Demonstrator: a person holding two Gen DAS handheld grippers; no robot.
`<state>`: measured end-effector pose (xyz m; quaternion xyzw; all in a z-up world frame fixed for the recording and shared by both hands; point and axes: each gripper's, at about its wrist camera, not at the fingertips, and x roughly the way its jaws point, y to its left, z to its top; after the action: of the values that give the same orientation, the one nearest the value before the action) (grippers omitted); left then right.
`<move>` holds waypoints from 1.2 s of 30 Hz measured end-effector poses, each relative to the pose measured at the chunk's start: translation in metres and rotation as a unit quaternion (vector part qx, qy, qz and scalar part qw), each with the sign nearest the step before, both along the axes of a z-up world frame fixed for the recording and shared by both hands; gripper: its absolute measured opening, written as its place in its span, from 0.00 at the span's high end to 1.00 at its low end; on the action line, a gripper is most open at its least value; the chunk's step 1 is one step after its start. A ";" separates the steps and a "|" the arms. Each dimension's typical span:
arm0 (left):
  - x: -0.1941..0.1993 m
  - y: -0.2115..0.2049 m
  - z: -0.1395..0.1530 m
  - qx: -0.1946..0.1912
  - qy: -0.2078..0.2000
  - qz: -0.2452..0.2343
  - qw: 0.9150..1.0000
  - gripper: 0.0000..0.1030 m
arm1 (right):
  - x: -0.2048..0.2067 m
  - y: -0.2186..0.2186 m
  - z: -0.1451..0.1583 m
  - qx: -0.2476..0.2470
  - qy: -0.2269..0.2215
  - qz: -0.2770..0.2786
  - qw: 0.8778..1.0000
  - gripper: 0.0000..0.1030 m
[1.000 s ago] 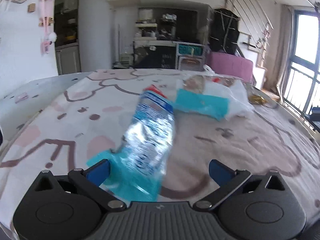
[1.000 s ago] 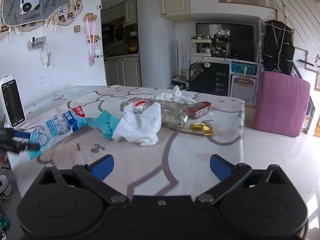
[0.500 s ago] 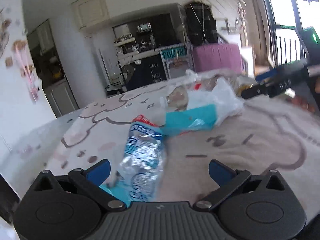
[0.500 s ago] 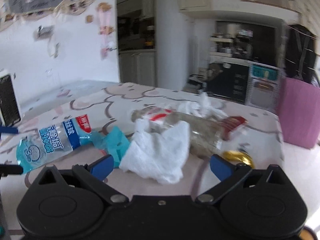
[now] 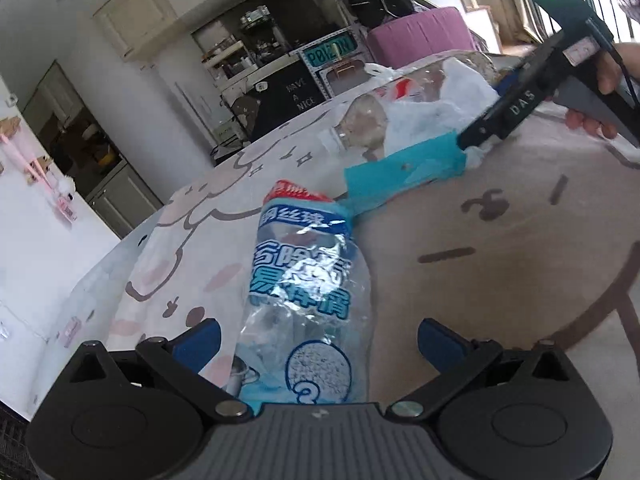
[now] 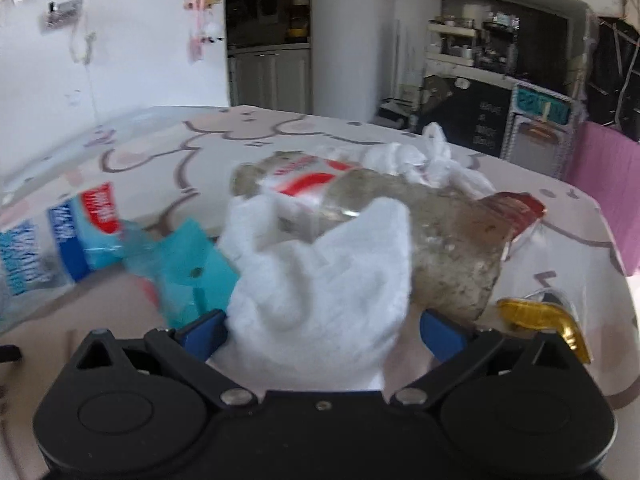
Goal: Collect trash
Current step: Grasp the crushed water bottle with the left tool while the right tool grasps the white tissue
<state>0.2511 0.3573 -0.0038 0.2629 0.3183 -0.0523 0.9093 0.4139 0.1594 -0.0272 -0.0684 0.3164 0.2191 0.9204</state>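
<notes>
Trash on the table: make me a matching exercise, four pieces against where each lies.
1. blue-and-white plastic wrapper
2. white tissue
3. gold foil piece
4. clear bottle

a. at the table's right edge
b. between the open right gripper's fingers
c. between the open left gripper's fingers
d. on its side behind the tissue

Pairs: 1-c, 2-b, 3-a, 4-d

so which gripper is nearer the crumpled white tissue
Right. The right gripper has its open fingers either side of the crumpled white tissue; the left gripper sits back by the blue plastic wrapper.
</notes>
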 end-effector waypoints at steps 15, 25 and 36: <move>0.000 -0.003 0.004 -0.094 0.015 0.056 0.994 0.72 | -0.032 -0.005 0.006 0.019 0.013 0.052 0.998 0.81; -0.018 -0.004 0.017 -0.150 -0.010 0.120 0.981 0.85 | -0.059 -0.039 0.013 0.044 0.036 0.022 0.998 0.90; -0.058 -0.031 0.032 -0.218 -0.040 0.172 0.960 0.87 | -0.112 -0.089 0.036 0.071 0.019 0.000 0.997 0.90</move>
<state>0.1927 0.3259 0.0285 0.0020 0.3025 0.0471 0.9520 0.3018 0.0708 0.0093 0.0016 0.3170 0.2421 0.9170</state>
